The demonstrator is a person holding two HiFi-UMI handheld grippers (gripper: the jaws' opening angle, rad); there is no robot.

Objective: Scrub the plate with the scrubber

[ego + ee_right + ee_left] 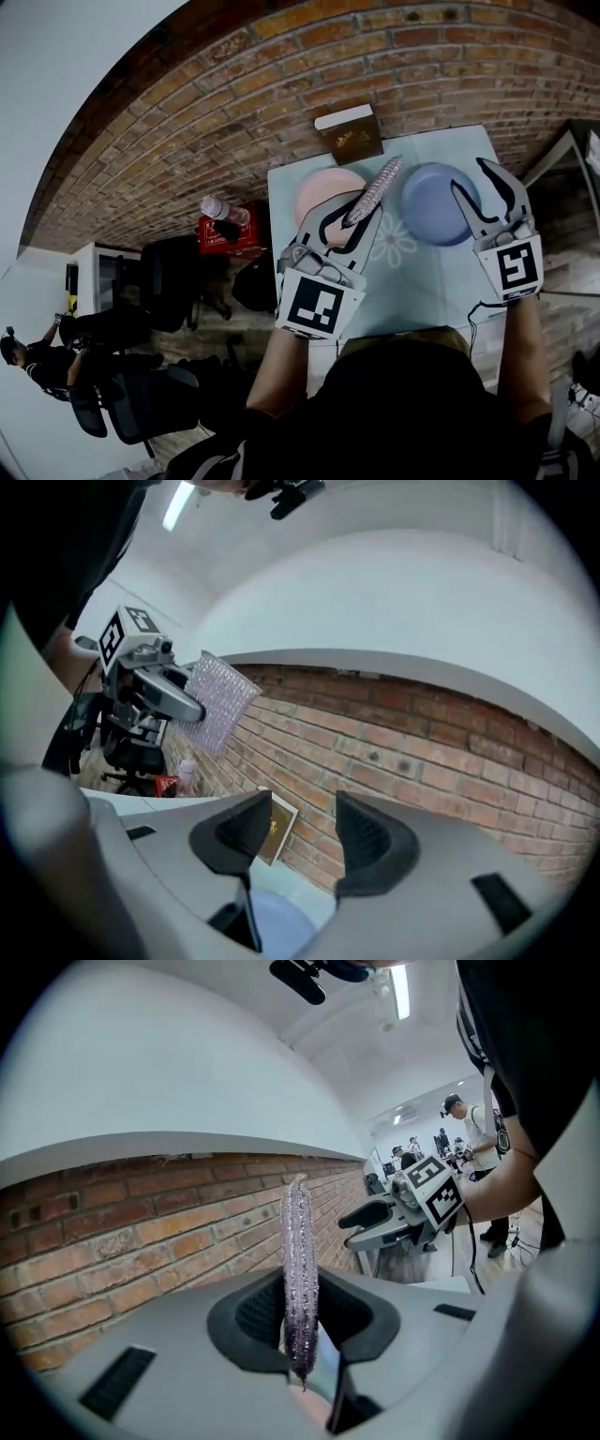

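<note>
Left gripper (362,210) clamps the soft, light scrubber (379,184) by its lower end beside the blue plate (427,206), probably rigid and slick; right gripper (472,178) hangs over it, jaws apart and empty.

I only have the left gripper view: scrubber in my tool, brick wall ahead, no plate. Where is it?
Observer: The head view shows a pink plate on the table, partly under the left tool.
Operator: Any other dish?
Observer: Yes, a blue dish lies to its right, by the right tool.
Operator: Is that tool holding anything?
Observer: No. The right gripper view shows its jaws apart, with nothing between them.
</note>
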